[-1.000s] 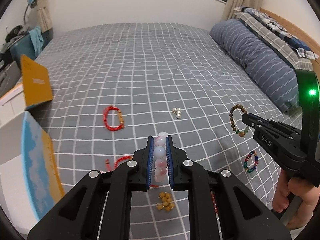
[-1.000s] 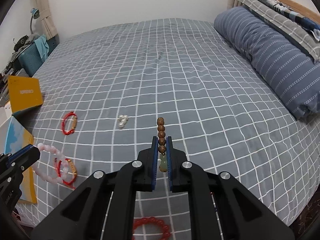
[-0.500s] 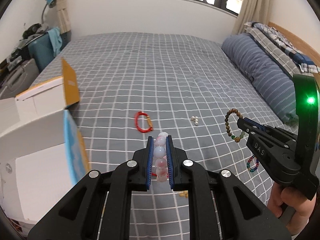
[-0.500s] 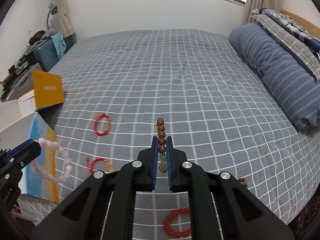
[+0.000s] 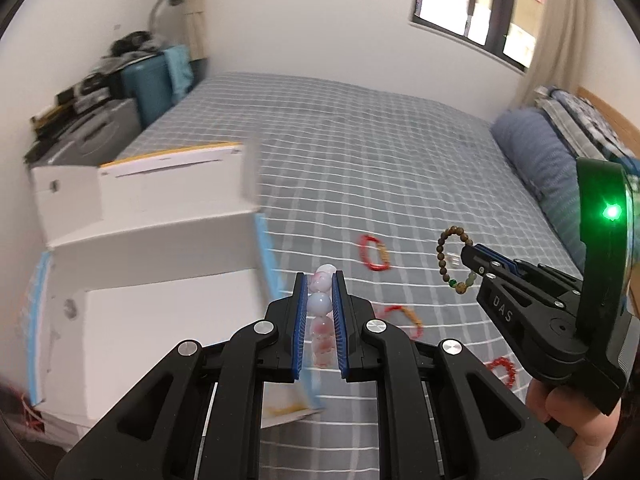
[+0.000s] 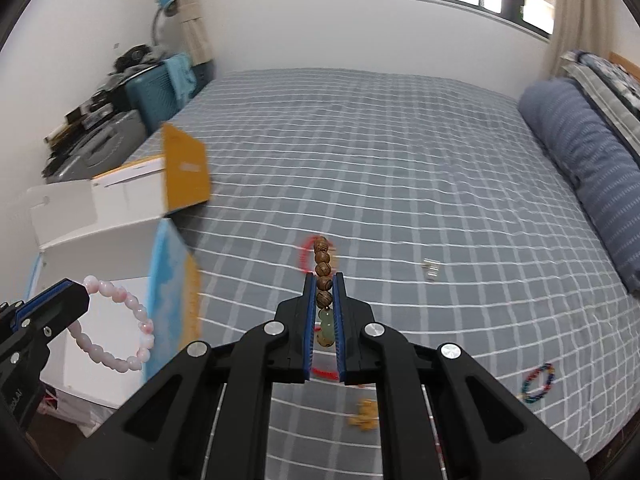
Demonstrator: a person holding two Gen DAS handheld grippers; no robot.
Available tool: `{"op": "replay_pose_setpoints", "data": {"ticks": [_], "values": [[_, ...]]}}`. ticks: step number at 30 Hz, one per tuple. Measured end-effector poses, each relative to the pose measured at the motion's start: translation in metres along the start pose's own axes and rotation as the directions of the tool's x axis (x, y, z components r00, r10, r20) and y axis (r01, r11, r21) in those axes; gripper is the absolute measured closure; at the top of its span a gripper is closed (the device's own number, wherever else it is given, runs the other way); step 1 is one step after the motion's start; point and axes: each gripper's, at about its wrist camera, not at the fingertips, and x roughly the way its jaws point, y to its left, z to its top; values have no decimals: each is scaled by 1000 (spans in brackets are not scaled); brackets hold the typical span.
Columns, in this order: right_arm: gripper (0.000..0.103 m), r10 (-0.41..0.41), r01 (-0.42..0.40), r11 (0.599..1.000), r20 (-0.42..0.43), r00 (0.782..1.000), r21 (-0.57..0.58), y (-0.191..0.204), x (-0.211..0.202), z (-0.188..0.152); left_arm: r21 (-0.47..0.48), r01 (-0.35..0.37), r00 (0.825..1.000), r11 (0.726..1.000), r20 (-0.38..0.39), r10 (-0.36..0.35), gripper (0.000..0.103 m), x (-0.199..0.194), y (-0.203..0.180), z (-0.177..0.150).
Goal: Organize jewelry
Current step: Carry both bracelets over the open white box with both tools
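Both grippers swing left toward open white cardboard box (image 5: pixel 160 292). Left gripper (image 5: pixel 320 312) clamps pink bead bracelet (image 6: pixel 120 328), right gripper (image 6: pixel 323 320) clamps brown wooden bead bracelet (image 5: pixel 450 258), lifted clear for dropping in.

The left gripper (image 5: pixel 321 300) is held level and forward, its jaws clamped tight. The right gripper (image 6: pixel 324 312) is likewise clamped, raised beside it to the right, with fingers (image 5: pixel 560 408) wrapped around its handle.

The open white box (image 5: pixel 152 264) with raised flaps blocks the frame's left; the bed (image 5: pixel 380 152) beyond lies open toward upper right.
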Motion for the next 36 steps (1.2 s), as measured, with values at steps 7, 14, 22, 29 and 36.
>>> {"op": "replay_pose_setpoints", "data": {"ticks": [7, 14, 22, 29, 36], "values": [[95, 96, -95, 992, 8, 995, -85, 88, 0, -1, -92, -92, 996, 992, 2, 92, 91, -14, 76, -11], [95, 143, -148, 974, -38, 989, -170, 164, 22, -15, -158, -170, 985, 973, -32, 167, 91, -15, 141, -29], [95, 150, -175, 965, -136, 979, -196, 212, 67, -35, -170, -222, 973, 960, -102, 207, 91, 11, 182, -46], [95, 139, -179, 964, -203, 969, -195, 221, 93, -41, -187, -240, 963, 952, -168, 210, 91, 34, 206, -57], [95, 125, -172, 962, -217, 968, -214, 227, 98, -47, -210, -252, 955, 945, -211, 208, 91, 50, 221, -62]]}}
